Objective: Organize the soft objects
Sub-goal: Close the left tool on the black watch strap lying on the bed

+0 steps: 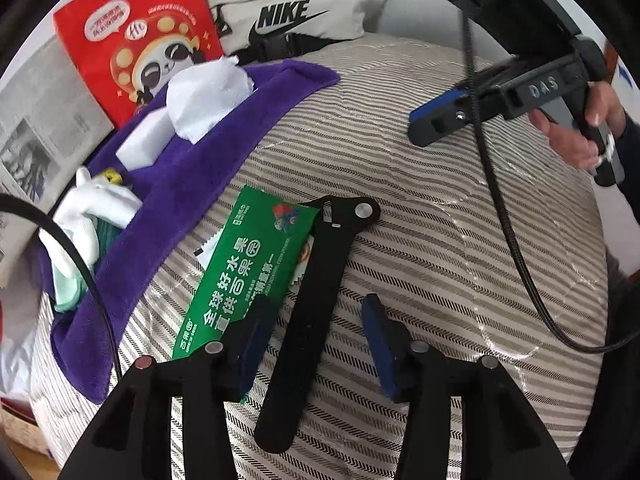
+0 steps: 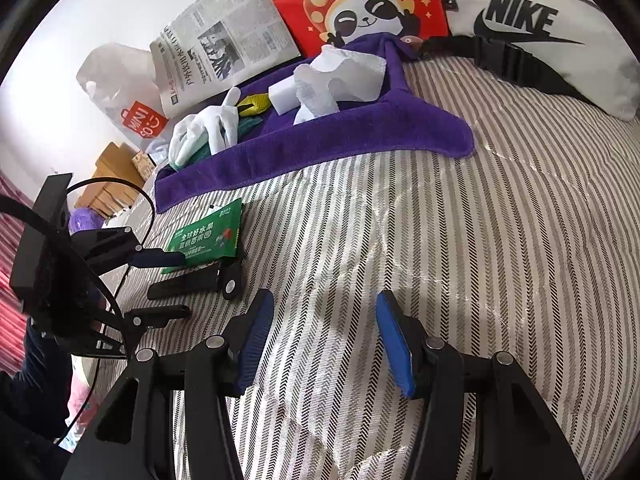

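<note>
Mostly done: gloves (image 2: 208,128), sponge (image 2: 286,98) and tissue (image 2: 340,76) sit on purple towel (image 2: 320,140); green packet (image 1: 244,264) left; left gripper (image 1: 320,344) and right gripper (image 2: 324,340) part-open, empty.

Bed (image 2: 460,208) with grey-and-white striped cover, daylit. White wall (image 2: 80,12) behind. Newspaper (image 2: 224,44) propped against wall. Cardboard boxes (image 2: 116,176) stacked at far left beside the bed.

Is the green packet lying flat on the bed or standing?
Flat: the green packet lies face up on the striped bedcover, beside the purple towel.
</note>
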`<move>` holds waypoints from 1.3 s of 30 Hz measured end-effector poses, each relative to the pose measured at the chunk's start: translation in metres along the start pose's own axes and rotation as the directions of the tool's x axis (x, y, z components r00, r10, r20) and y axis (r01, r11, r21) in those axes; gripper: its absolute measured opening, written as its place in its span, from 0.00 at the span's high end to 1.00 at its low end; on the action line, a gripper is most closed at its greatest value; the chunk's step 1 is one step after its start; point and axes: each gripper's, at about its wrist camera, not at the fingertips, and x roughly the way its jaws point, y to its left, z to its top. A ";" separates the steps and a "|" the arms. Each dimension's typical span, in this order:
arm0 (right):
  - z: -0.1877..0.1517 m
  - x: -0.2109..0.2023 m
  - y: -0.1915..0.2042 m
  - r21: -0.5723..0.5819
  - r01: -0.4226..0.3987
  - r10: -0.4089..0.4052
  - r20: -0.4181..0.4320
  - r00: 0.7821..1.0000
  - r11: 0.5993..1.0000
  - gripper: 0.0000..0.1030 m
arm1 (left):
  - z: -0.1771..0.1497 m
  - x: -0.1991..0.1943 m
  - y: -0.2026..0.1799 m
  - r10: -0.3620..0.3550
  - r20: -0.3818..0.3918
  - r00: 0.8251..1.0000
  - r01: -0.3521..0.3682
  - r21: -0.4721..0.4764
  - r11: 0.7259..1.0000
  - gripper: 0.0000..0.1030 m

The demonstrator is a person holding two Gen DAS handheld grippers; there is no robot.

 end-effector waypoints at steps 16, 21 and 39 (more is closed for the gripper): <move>-0.001 -0.002 0.001 -0.008 0.011 -0.011 0.003 1.000 1.000 0.46 | 0.001 0.004 0.013 -0.144 -0.024 0.989 0.142 -0.086 0.986 0.78; -0.003 -0.002 0.002 -0.017 0.020 -0.020 0.003 1.000 1.000 0.46 | 0.004 0.005 0.010 -0.128 -0.057 0.990 0.122 -0.097 0.988 0.80; 0.000 0.001 0.015 -0.045 0.031 -0.032 -0.014 0.999 0.998 0.38 | -0.002 0.001 0.018 -0.127 -0.056 0.990 0.111 -0.221 0.969 0.81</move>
